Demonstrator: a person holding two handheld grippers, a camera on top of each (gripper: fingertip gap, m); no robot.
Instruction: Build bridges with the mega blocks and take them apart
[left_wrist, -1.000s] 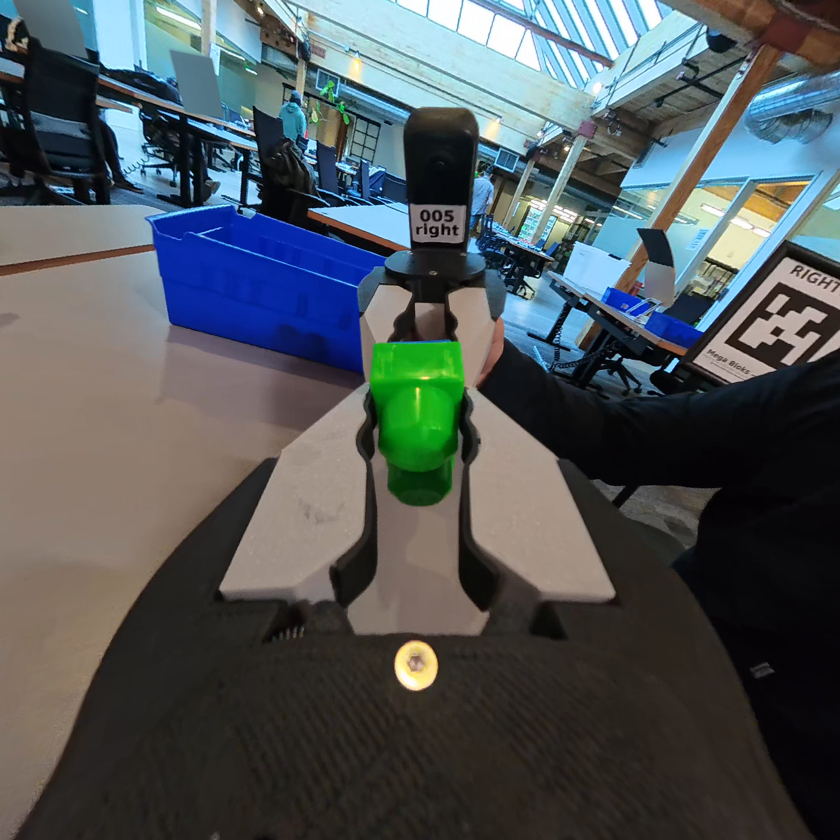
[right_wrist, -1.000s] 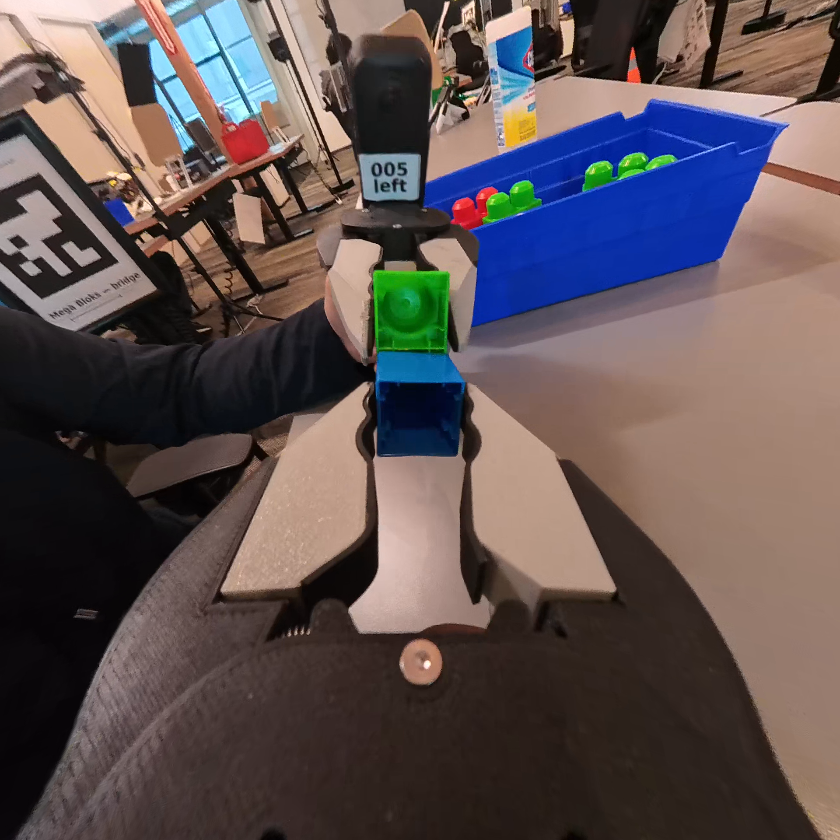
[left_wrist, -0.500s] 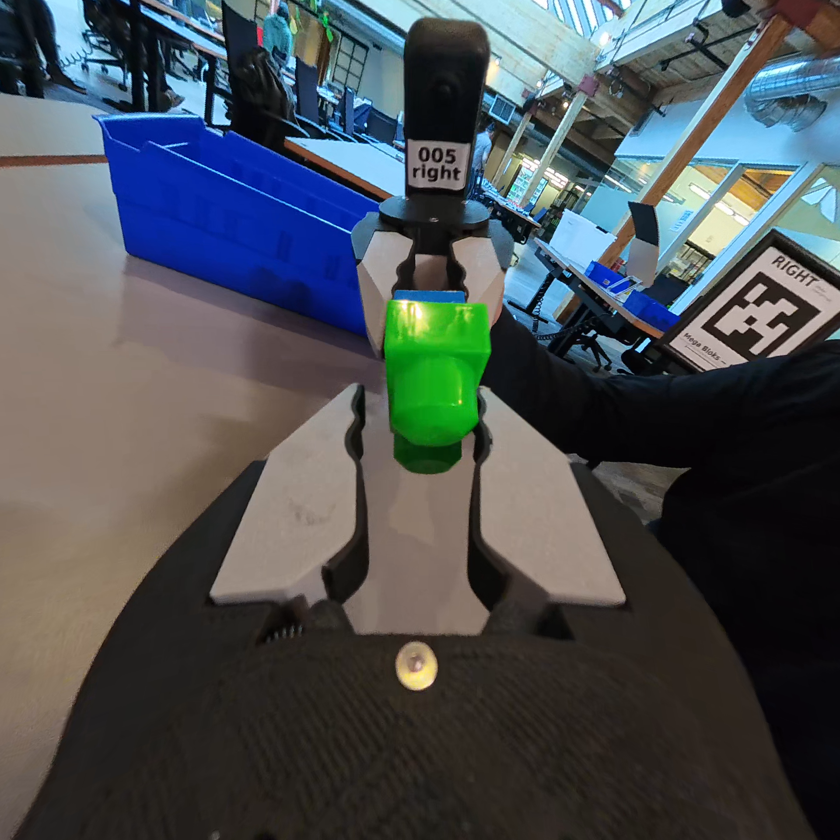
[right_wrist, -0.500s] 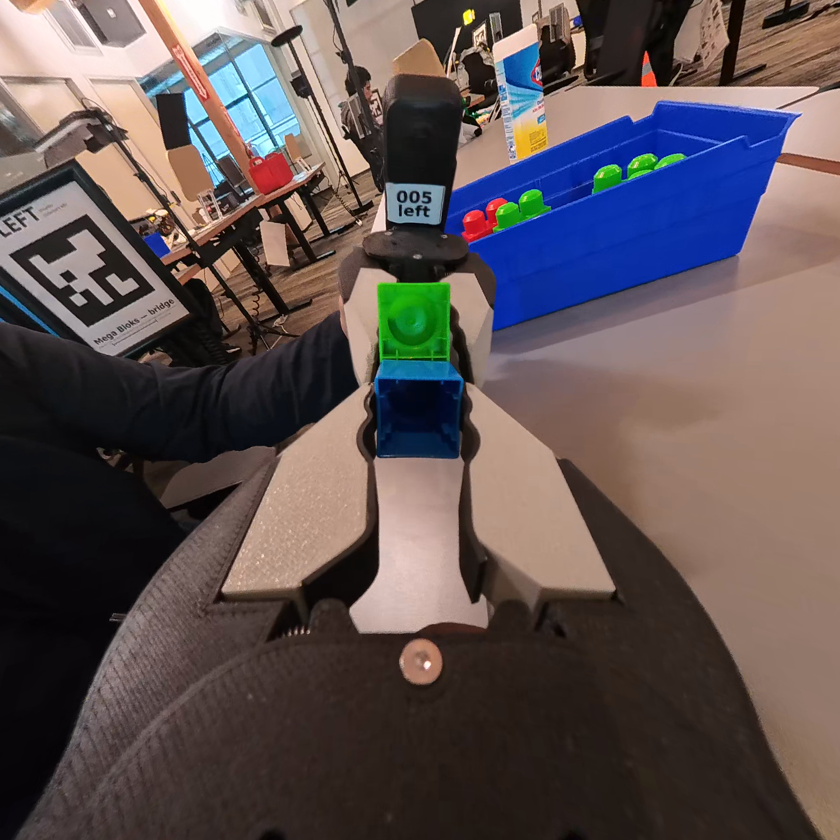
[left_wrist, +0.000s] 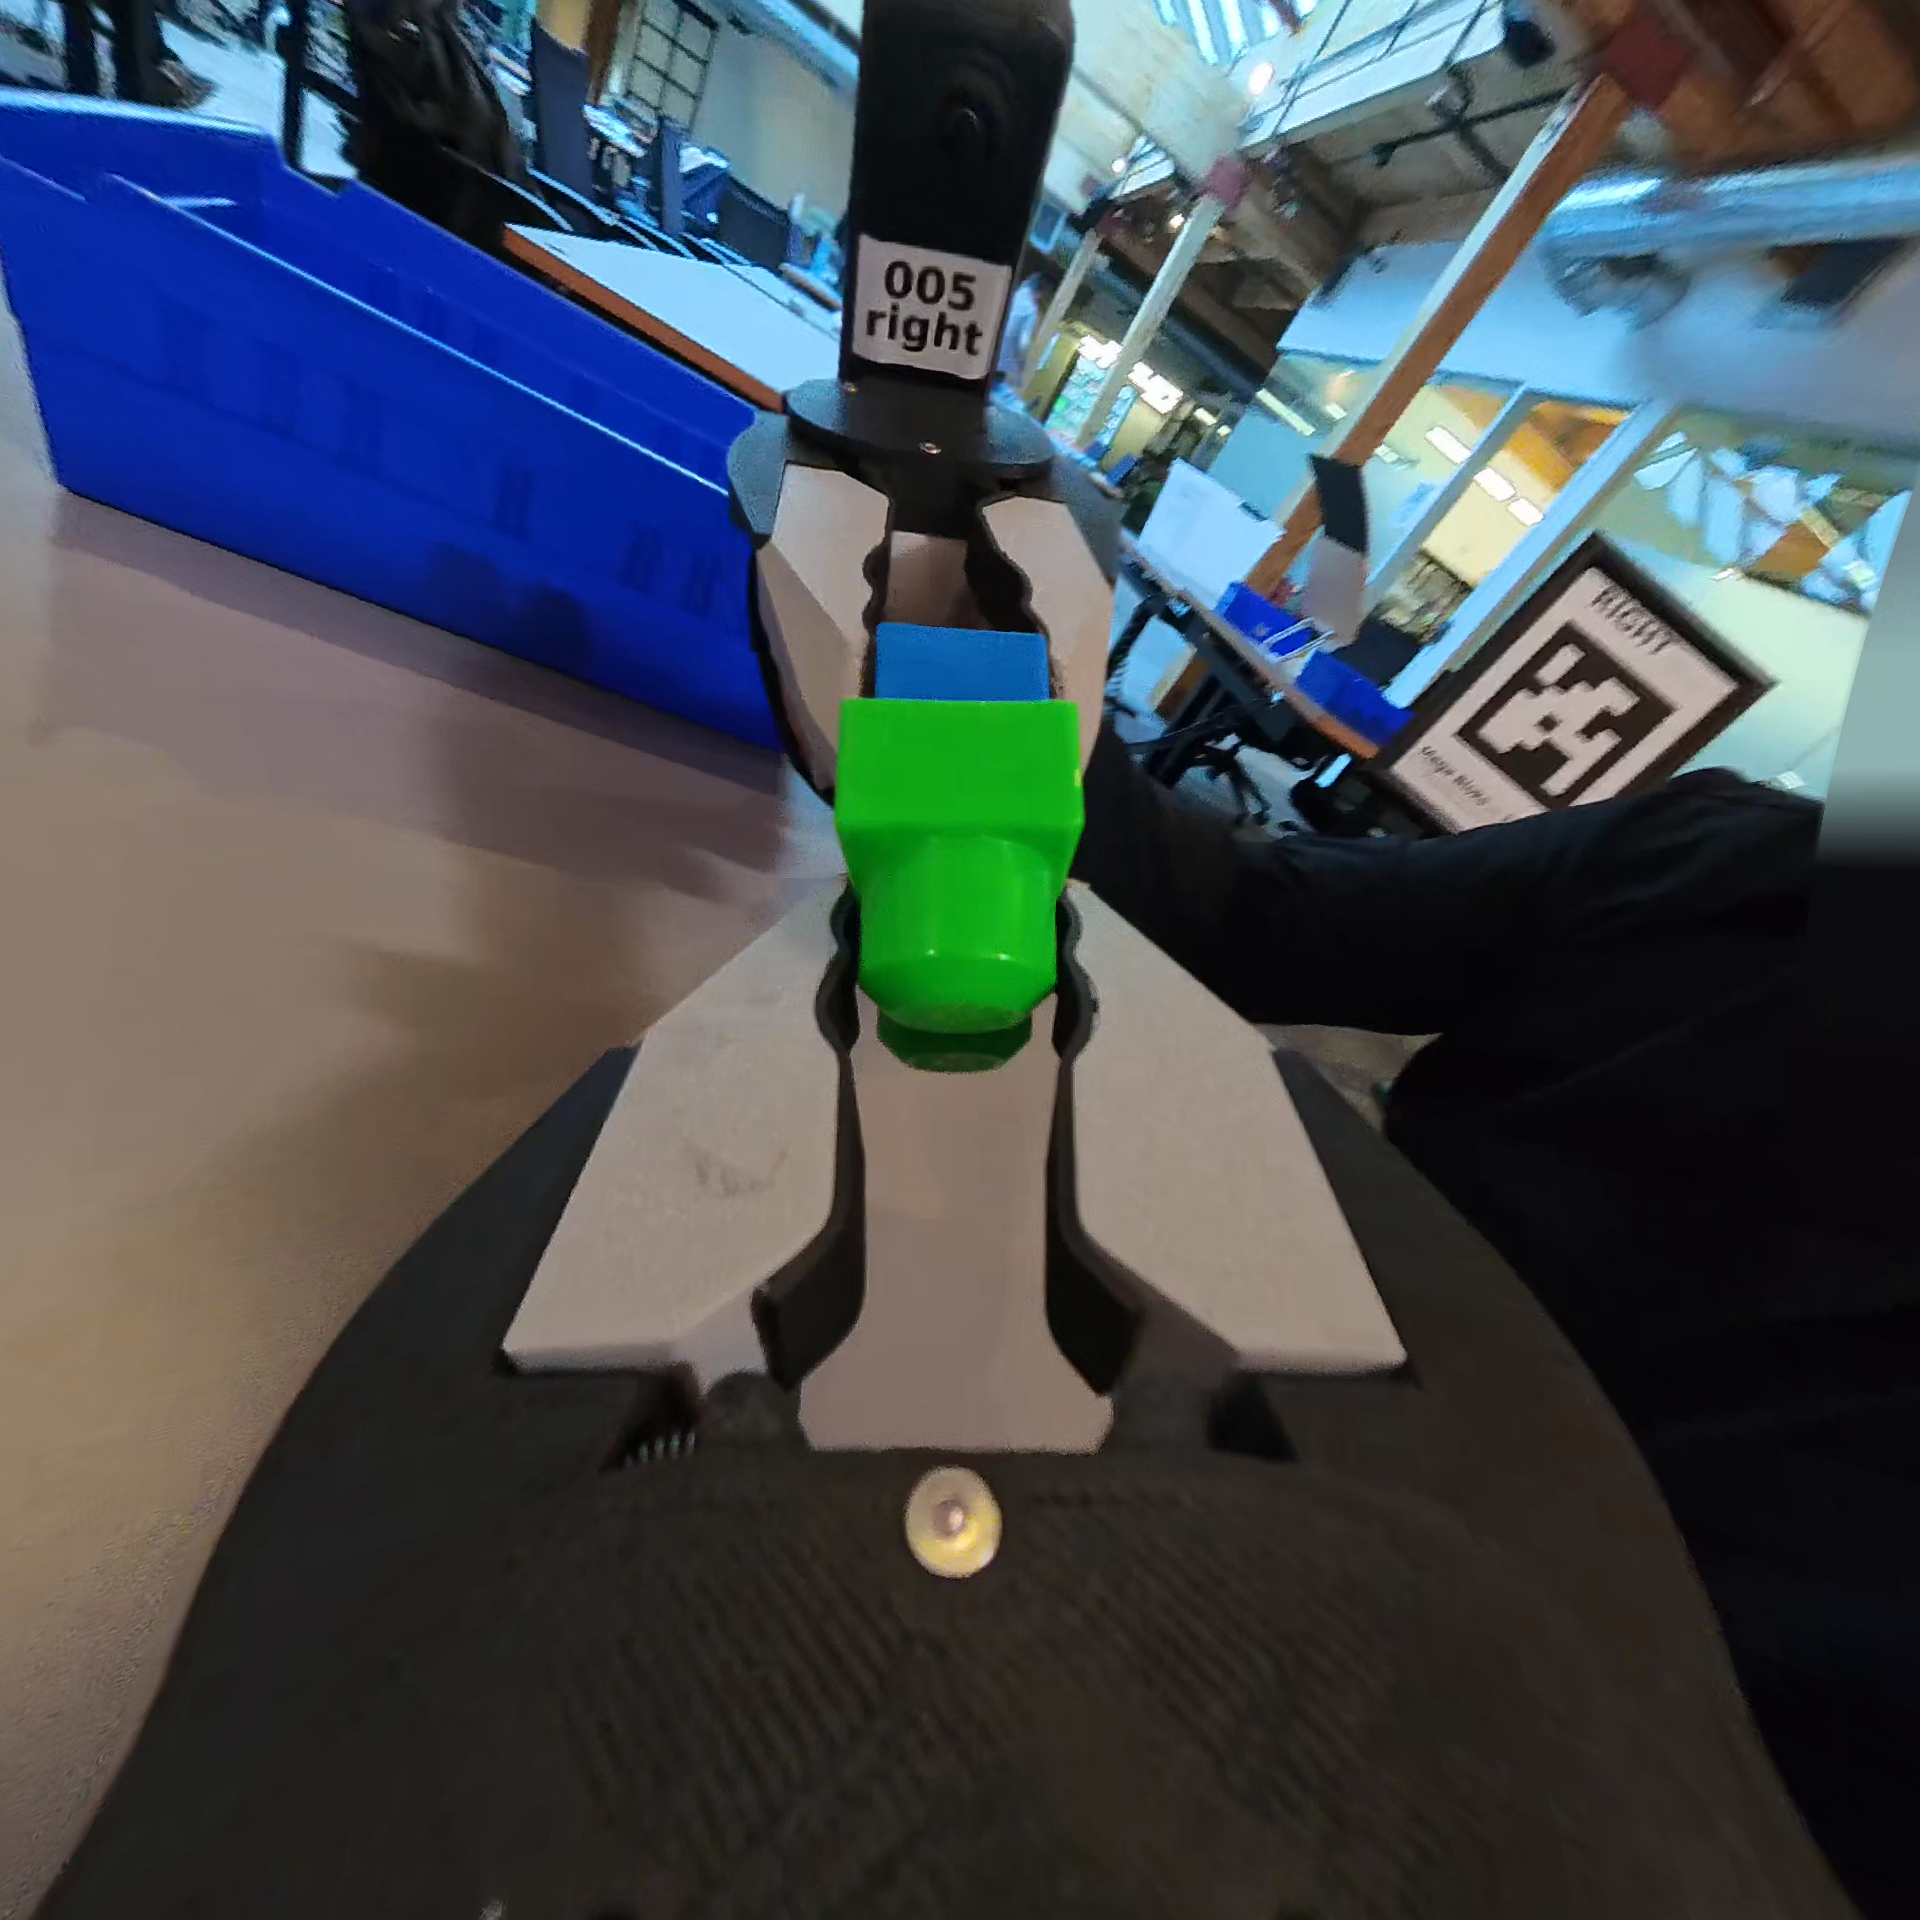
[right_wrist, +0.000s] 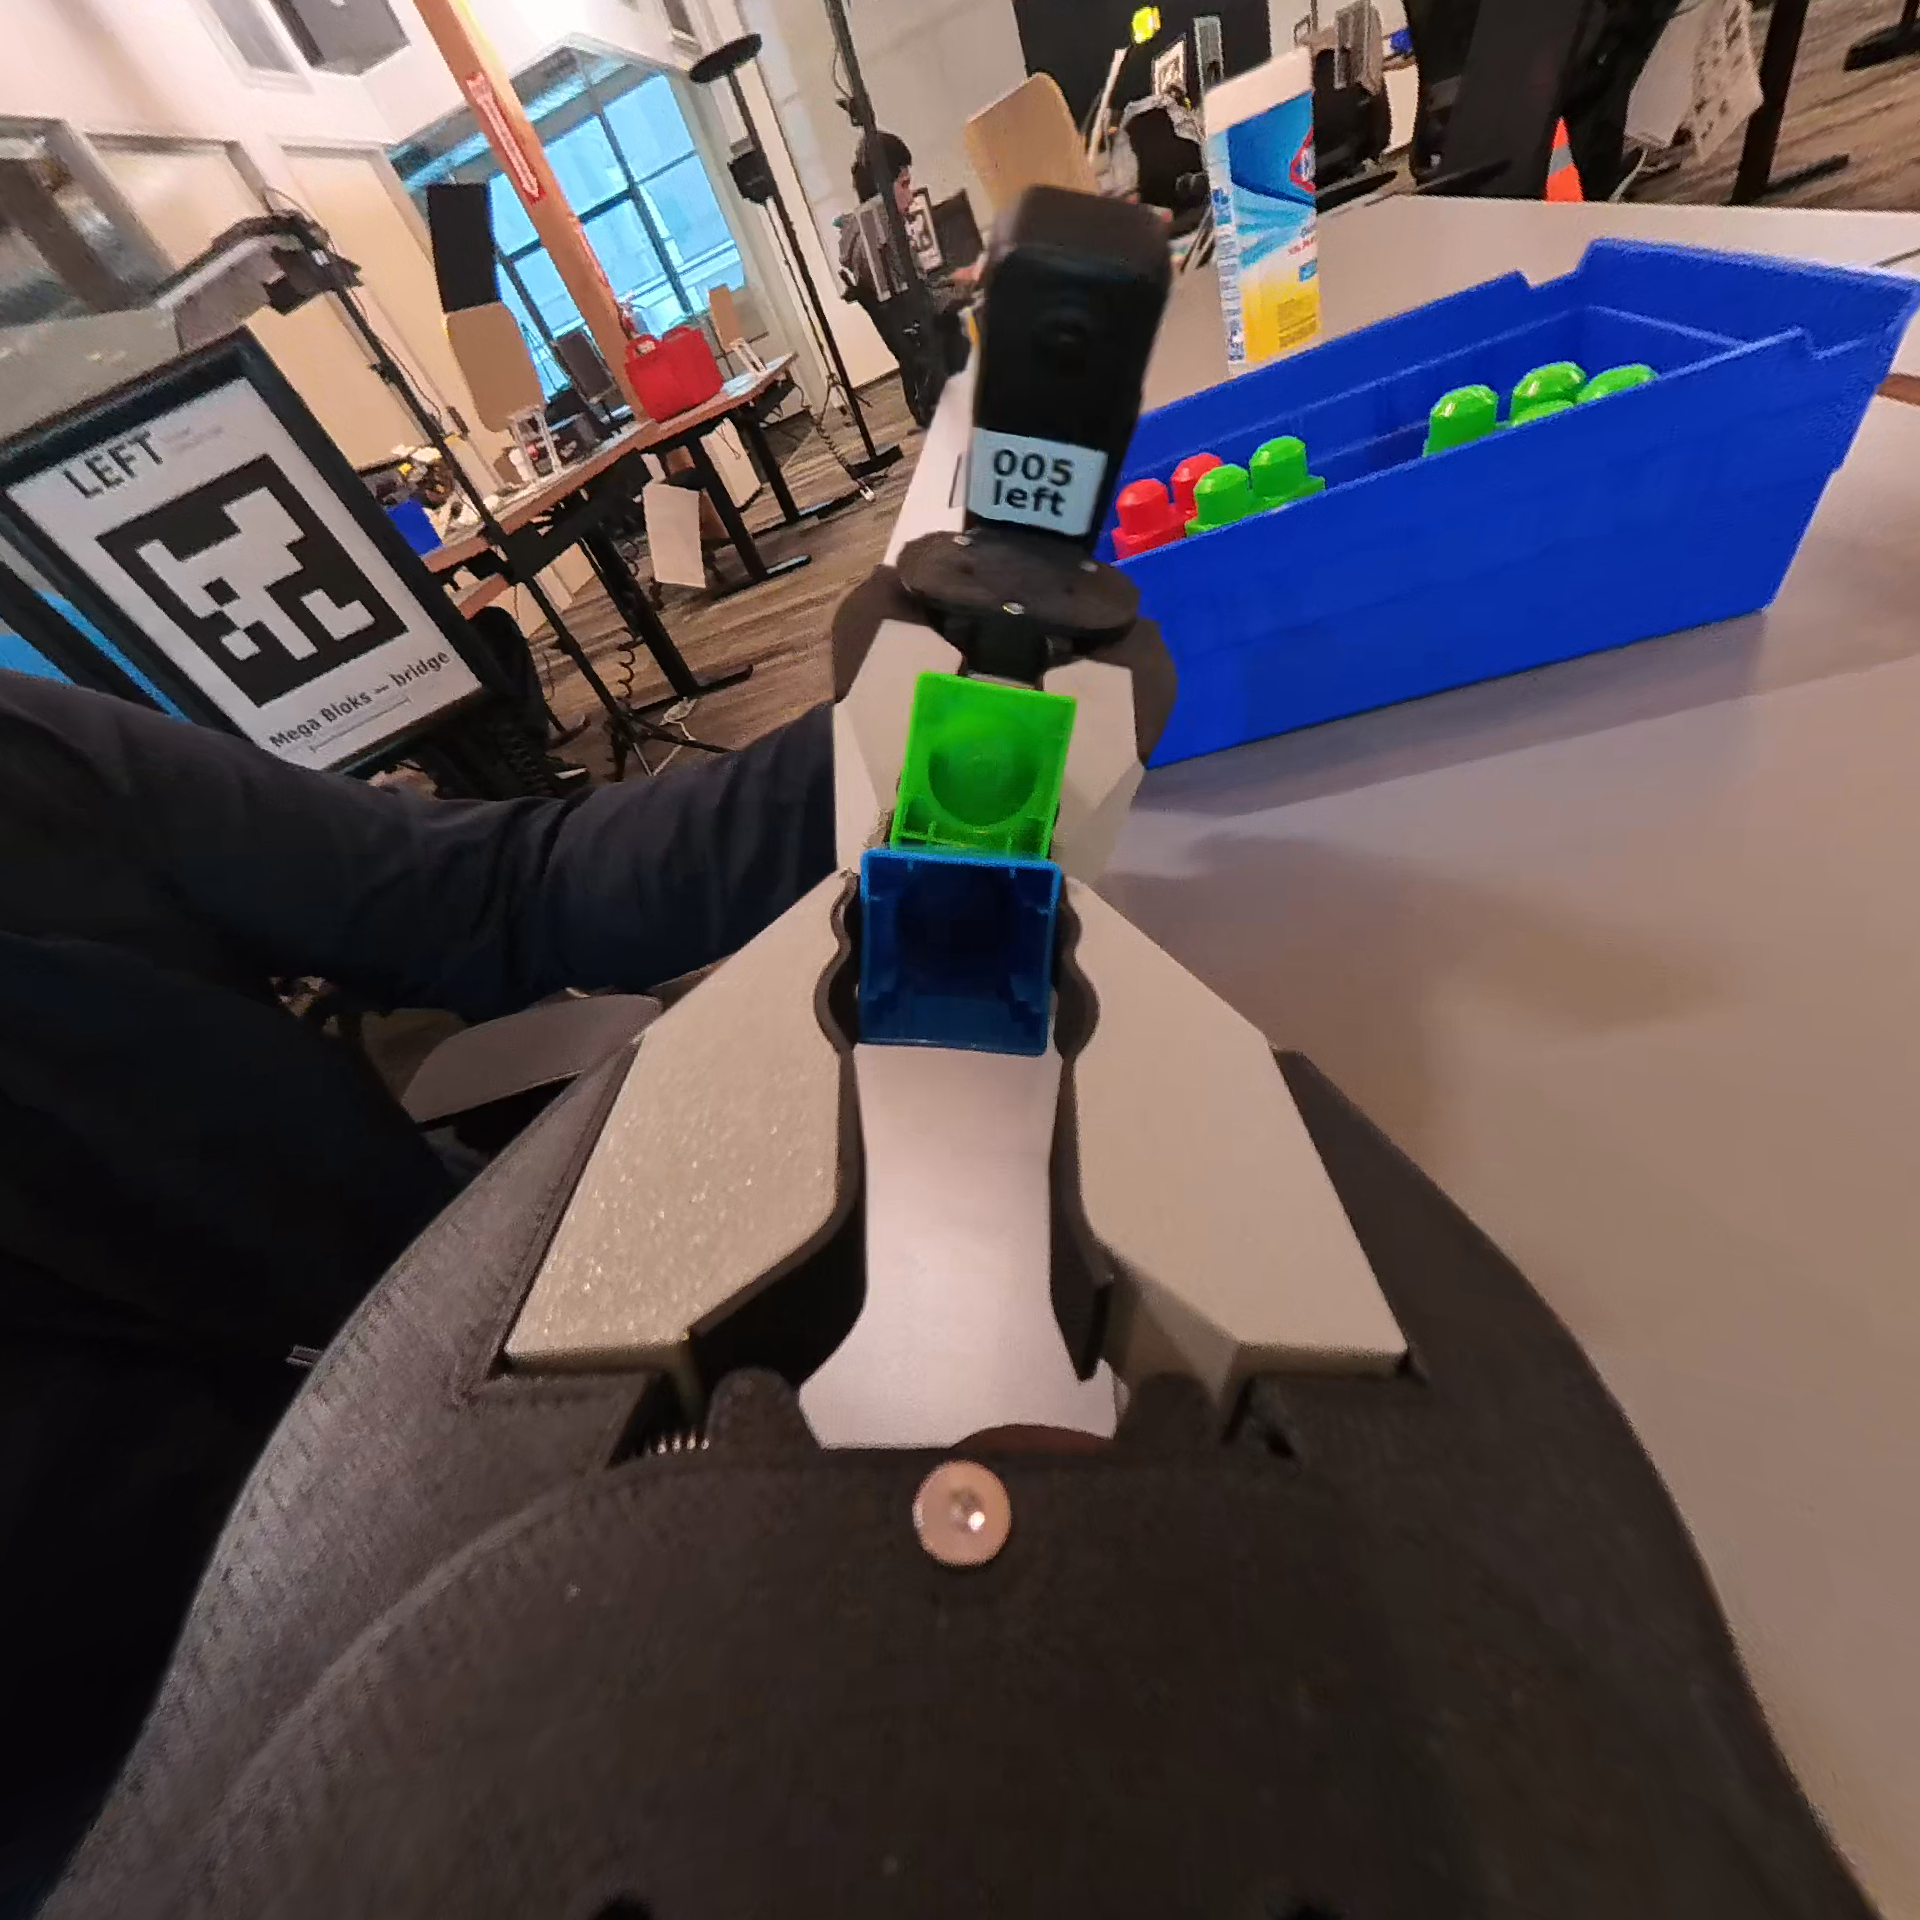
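The left gripper (left_wrist: 956, 966) is clamped on a green block (left_wrist: 956, 831), stud toward its own camera at 6 o'clock. The right gripper (right_wrist: 956, 966) grips a blue block (right_wrist: 954, 951), hollow underside facing its camera. Both blocks hang just apart, above a grey table (right_wrist: 1507, 1039) in an open office, a blue bin (right_wrist: 1507, 540) of blocks at 2 o'clock.

It was a large open-plan office or lab loft: rows of dark-framed desks (right_wrist: 665, 416) with black office chairs (left_wrist: 436, 114), exposed timber posts (left_wrist: 1455, 343), a silver ventilation duct (left_wrist: 1714, 208), and tall windows (right_wrist: 582, 208).
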